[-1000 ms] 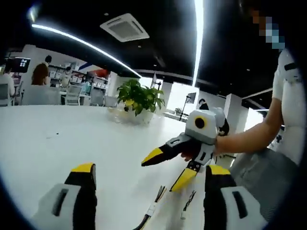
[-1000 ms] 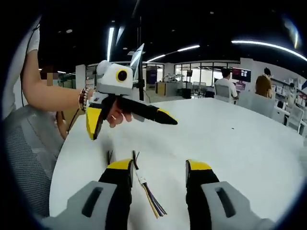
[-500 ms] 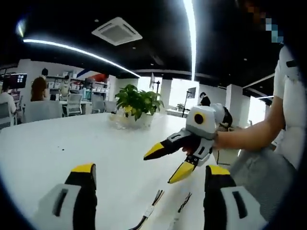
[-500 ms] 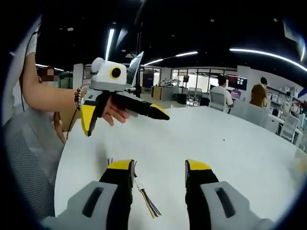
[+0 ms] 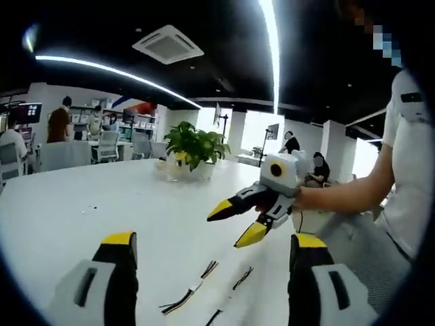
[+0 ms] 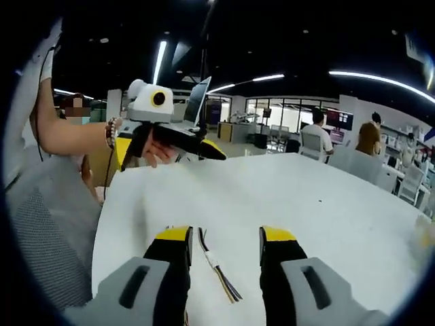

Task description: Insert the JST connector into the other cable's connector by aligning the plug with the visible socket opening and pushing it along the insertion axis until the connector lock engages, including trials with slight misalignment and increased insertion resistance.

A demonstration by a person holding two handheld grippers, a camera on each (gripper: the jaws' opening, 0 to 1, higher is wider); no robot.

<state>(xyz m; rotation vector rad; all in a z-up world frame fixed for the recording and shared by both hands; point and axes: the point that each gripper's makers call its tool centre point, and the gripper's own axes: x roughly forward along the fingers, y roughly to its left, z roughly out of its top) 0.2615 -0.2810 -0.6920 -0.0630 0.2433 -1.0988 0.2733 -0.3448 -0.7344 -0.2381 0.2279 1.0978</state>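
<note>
1. In the left gripper view, the left claw [image 5: 212, 255] is seen spread wide above the white counter [image 5: 81, 204], with nothing held between its yellow-tipped jaws.
2. Between those jaws, a first cable [image 5: 189, 293] with a small white connector is seen lying flat on the counter, untouched.
3. Just to its right, a second cable [image 5: 232, 292] is seen lying on the counter, apart from the first; its connector is too small to be made out.
4. Further right and above, the right claw [image 5: 239, 223] is held in a hand [image 5: 299, 199] over the counter, its jaws parted and empty, clear of both cables.
5. A potted plant [image 5: 196, 146] is seen further back on the counter.
6. In the right gripper view, the left claw [image 6: 170, 151] is seen at upper left, held by the other hand [image 6: 155, 151], jaws apart and nothing gripped.
7. Lower down, the right claw [image 6: 225, 238] is seen wide open, with a multicoloured cable [image 6: 219, 273] lying on the counter [image 6: 340, 210] between its jaws, not touched by them.
</note>
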